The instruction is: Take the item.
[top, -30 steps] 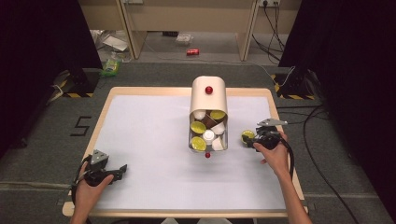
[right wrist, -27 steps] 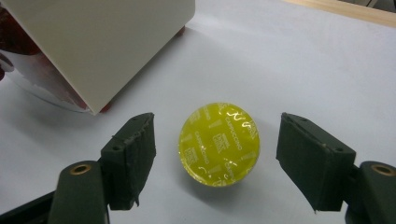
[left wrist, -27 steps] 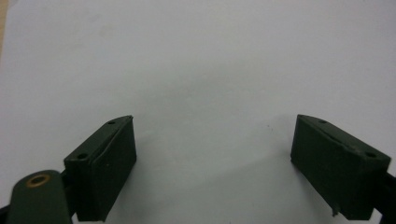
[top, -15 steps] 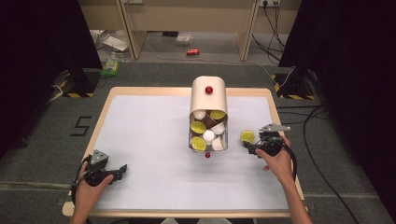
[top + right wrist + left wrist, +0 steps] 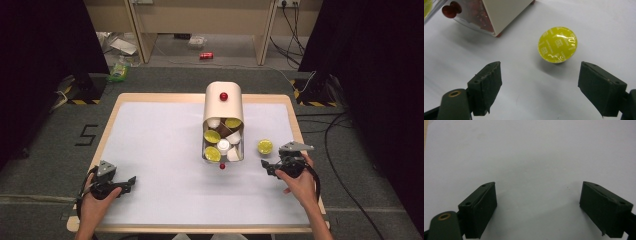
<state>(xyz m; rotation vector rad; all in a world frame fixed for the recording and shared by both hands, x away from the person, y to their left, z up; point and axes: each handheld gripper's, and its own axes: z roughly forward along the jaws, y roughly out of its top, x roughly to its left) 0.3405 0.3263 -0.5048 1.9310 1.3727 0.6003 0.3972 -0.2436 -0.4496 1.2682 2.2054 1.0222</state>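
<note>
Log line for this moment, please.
right gripper open, empty | yellow capsule on mat beside drawer | left gripper open, empty

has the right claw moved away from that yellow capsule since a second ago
Yes. The right claw has pulled back toward the person, leaving the yellow capsule alone on the table beside the drawer box.

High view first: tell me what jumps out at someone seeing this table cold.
The cream drawer box with a red knob stands mid-table, its pulled-out drawer packed with yellow and white capsules. One yellow capsule sits alone on the white mat to the drawer's right, just ahead of the right gripper, whose jaws stand wide open around nothing. The left gripper rests near the table's front left corner, also open.
</note>
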